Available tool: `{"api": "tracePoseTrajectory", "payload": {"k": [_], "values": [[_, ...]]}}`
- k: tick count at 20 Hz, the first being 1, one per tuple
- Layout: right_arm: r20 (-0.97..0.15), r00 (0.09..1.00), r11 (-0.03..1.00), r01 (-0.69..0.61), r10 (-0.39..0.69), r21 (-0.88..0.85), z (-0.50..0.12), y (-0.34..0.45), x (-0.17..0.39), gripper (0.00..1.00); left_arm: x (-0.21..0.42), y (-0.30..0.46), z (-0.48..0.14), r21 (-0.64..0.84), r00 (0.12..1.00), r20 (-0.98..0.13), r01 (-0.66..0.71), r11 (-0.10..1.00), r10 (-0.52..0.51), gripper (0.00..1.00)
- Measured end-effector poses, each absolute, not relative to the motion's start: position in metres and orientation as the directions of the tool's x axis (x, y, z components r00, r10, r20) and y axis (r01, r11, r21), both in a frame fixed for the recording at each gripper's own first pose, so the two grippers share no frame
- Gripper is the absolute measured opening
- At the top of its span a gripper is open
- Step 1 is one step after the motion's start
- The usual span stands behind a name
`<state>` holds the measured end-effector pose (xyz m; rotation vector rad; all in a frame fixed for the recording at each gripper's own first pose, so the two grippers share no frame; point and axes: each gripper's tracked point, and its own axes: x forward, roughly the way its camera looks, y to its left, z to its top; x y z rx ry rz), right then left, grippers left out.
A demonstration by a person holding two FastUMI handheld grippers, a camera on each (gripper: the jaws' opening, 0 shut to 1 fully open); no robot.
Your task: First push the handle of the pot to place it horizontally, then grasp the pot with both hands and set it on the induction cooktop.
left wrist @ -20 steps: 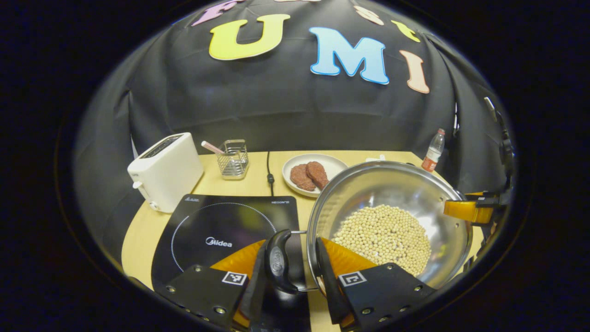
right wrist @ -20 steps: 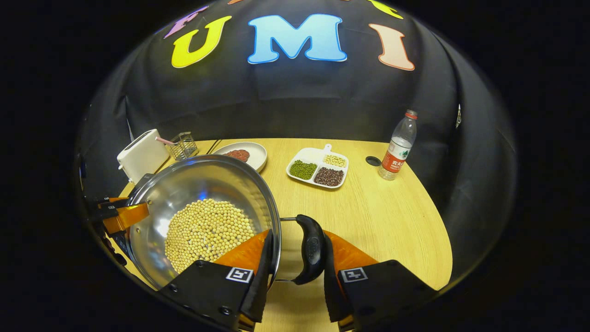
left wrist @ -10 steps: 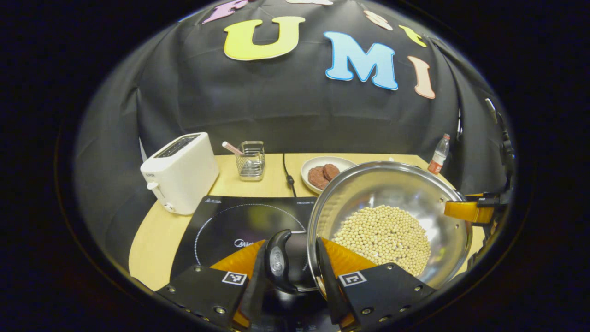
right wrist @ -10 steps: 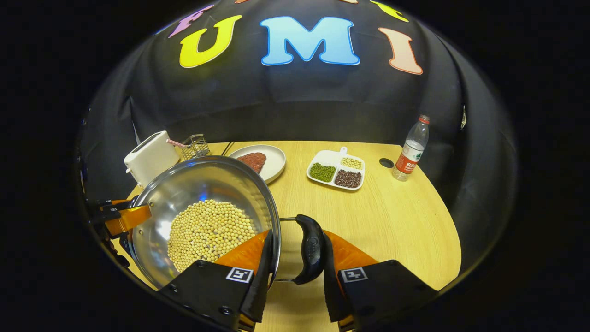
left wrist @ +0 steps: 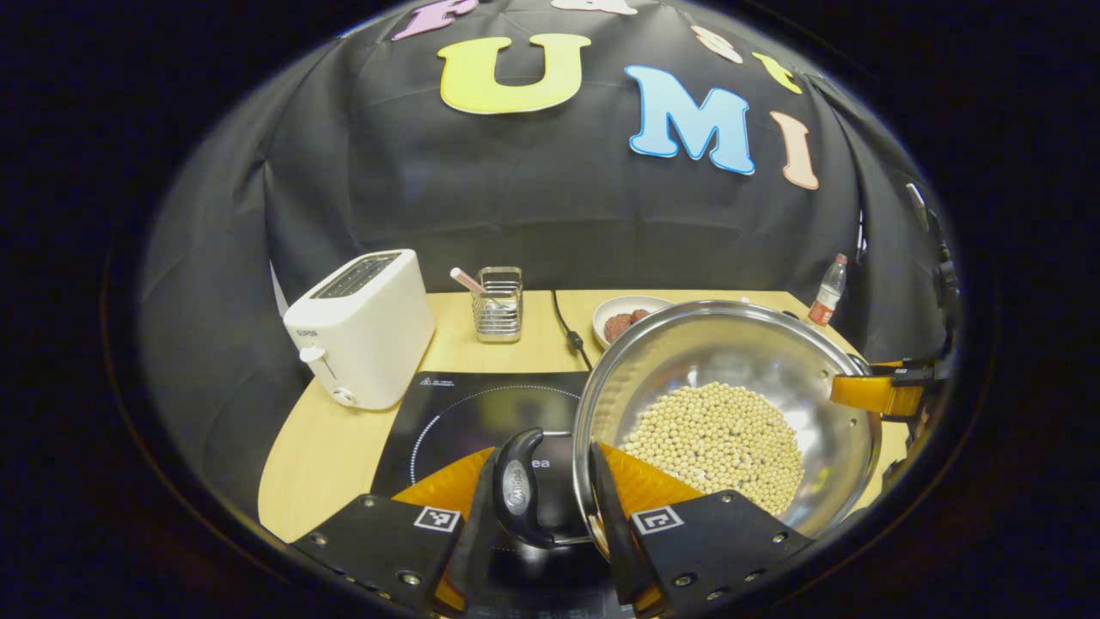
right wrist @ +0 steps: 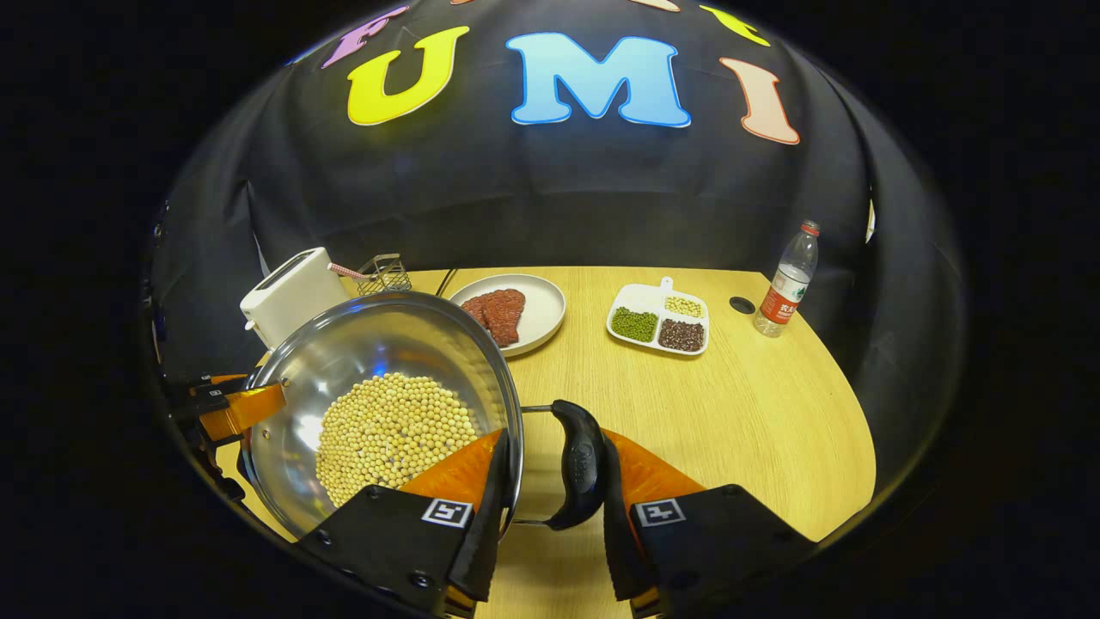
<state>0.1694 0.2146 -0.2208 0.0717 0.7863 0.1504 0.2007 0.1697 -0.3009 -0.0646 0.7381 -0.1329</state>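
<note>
The pot point(left wrist: 722, 413) has drifted left, now partly over the cooktop point(left wrist: 464, 413). Left gripper point(left wrist: 540, 507) and right gripper point(right wrist: 550, 494) each clench a side handle. Bean-laden steel looks heavy; keep it level.

Toaster point(left wrist: 365, 327) flanks the cooktop point(left wrist: 481, 413); utensil rack point(left wrist: 499, 303) stands behind it

Even overhead light, sharp focus, strong fisheye bend at the edges.
The desk point(right wrist: 705, 413) is brightly and evenly lit with soft, short shadows; white glare patches sit on the pot point(left wrist: 756, 361) inner wall, and the cooktop point(left wrist: 464, 413) glass carries a dull reflection.
</note>
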Motion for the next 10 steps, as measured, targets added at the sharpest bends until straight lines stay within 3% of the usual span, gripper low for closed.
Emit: {"api": "tracePoseTrajectory", "payload": {"k": [10], "values": [[-0.707,0.687,0.985,-0.105,0.170,0.135,-0.222,0.259,0.175,0.51,0.213,0.216,-0.310,-0.095,0.728,-0.671,0.105,0.990,-0.142,0.57]]}}
